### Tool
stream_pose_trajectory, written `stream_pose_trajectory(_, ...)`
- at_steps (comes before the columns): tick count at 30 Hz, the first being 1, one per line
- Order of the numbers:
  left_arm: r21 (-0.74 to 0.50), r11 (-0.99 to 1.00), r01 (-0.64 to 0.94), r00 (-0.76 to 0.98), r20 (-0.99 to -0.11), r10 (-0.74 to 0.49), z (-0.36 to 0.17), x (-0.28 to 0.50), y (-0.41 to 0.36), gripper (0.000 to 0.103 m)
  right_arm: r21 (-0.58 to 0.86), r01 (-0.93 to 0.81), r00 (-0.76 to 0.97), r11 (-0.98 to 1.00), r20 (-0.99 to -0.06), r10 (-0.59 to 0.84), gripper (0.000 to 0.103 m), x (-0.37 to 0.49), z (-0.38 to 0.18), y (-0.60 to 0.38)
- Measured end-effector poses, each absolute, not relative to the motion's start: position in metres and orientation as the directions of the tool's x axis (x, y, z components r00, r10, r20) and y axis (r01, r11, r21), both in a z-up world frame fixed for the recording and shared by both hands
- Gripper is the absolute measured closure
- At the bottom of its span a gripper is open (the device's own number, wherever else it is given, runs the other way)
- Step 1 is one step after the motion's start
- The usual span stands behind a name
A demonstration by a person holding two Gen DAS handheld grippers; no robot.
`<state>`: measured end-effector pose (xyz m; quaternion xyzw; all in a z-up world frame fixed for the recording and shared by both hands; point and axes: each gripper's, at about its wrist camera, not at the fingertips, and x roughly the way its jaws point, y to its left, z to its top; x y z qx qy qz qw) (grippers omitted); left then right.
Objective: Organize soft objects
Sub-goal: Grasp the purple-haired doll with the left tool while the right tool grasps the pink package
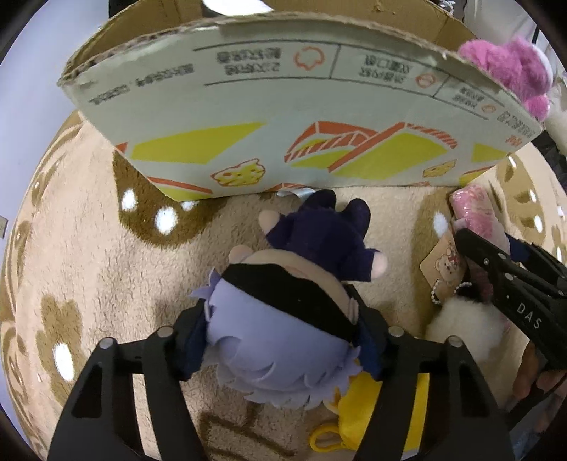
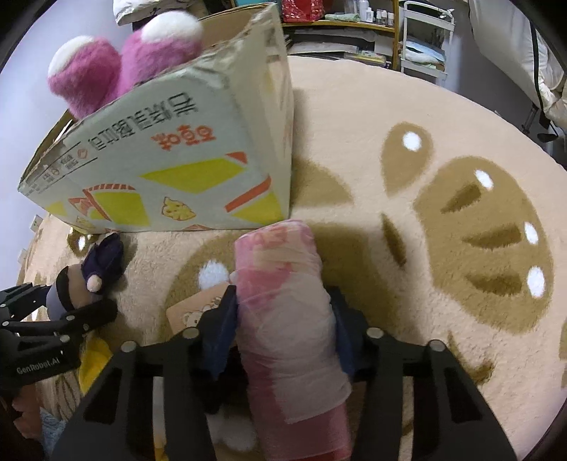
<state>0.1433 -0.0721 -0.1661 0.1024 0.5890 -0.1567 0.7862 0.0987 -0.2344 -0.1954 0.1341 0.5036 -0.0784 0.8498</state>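
A plush doll (image 1: 319,241) in navy clothes with lilac hair lies on the rug in front of the cardboard box (image 1: 283,124). My left gripper (image 1: 280,340) is shut on its head, one pad on each side. The right wrist view shows this same doll (image 2: 102,262) at far left. A pink roll wrapped in clear plastic (image 2: 283,301) lies beside the box (image 2: 177,159). My right gripper (image 2: 283,337) is shut on it, the pads pressing its sides. A pink-and-white plush (image 2: 117,67) sticks out of the box top.
A beige rug with brown patterns (image 2: 425,142) covers the floor. A yellow plush (image 1: 382,407), a white fluffy toy (image 1: 464,319) and a paper tag (image 1: 443,262) lie between the grippers. Shelves (image 2: 354,28) stand beyond the rug.
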Motion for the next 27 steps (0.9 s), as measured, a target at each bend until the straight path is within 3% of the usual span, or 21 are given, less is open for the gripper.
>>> stream_pose_trajectory(6,-0.043,0.944,0.328,0.258,-0.957,-0.133,-0.160,0.141,-0.062,0.039,0.151,0.261,0.507,0.954,-0.862,-0.003,0.063,0.095,-0.188,-0.236)
stream_pose_trajectory(8,-0.039,0.953,0.301,0.267,-0.956,-0.123,-0.156,0.137,-0.056,0.039,0.169,0.258,0.525,0.951,-0.851,0.008,0.074,0.093,-0.184,-0.239)
stream_pose_trajectory(11,-0.033,0.964,0.264,0.286,-0.952,-0.111,-0.150,0.133,-0.047,0.039,0.213,0.244,0.557,0.946,-0.830,0.043,0.081,0.089,-0.178,-0.239)
stream_pose_trajectory(20,-0.001,0.973,0.230,0.375,-0.923,-0.090,-0.119,0.104,-0.035,0.039,0.180,0.204,0.609,0.962,-0.793,0.019,0.084,0.074,-0.158,-0.223)
stream_pose_trajectory(27,0.010,0.974,0.225,0.477,-0.873,-0.101,-0.084,0.076,-0.031,0.039,0.176,0.193,0.701,0.965,-0.713,-0.010,0.084,0.051,-0.122,-0.217)
